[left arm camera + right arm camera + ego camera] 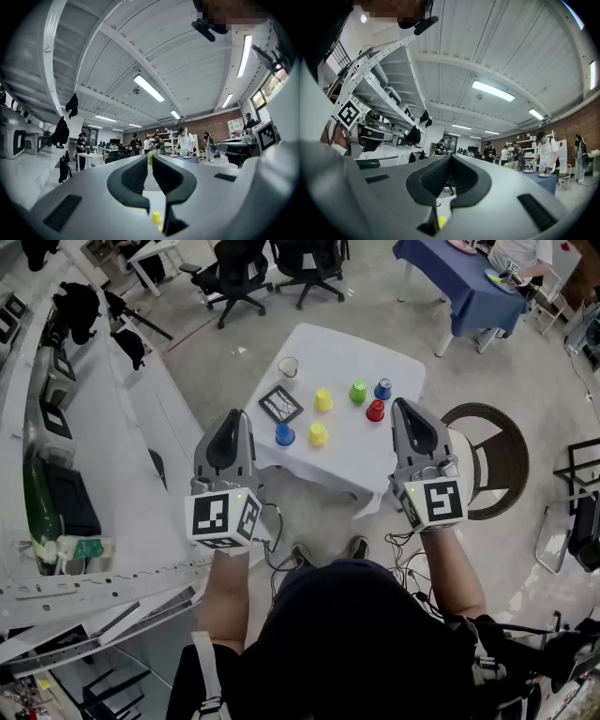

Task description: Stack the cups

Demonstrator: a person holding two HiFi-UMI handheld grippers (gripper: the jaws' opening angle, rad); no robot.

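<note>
Several small cups stand apart on the white table: two yellow, a green, a red and two blue, plus a clear cup at the far left. Both grippers hang high above the table's near edge and hold nothing. My left gripper shows a narrow slit between its jaws, with a yellow cup far below. My right gripper is shut, its jaws meeting, over a yellow cup.
A black square mat lies on the table near the clear cup. A round wicker chair stands right of the table, and a long white bench runs along the left. Office chairs and a blue-clothed table are farther back.
</note>
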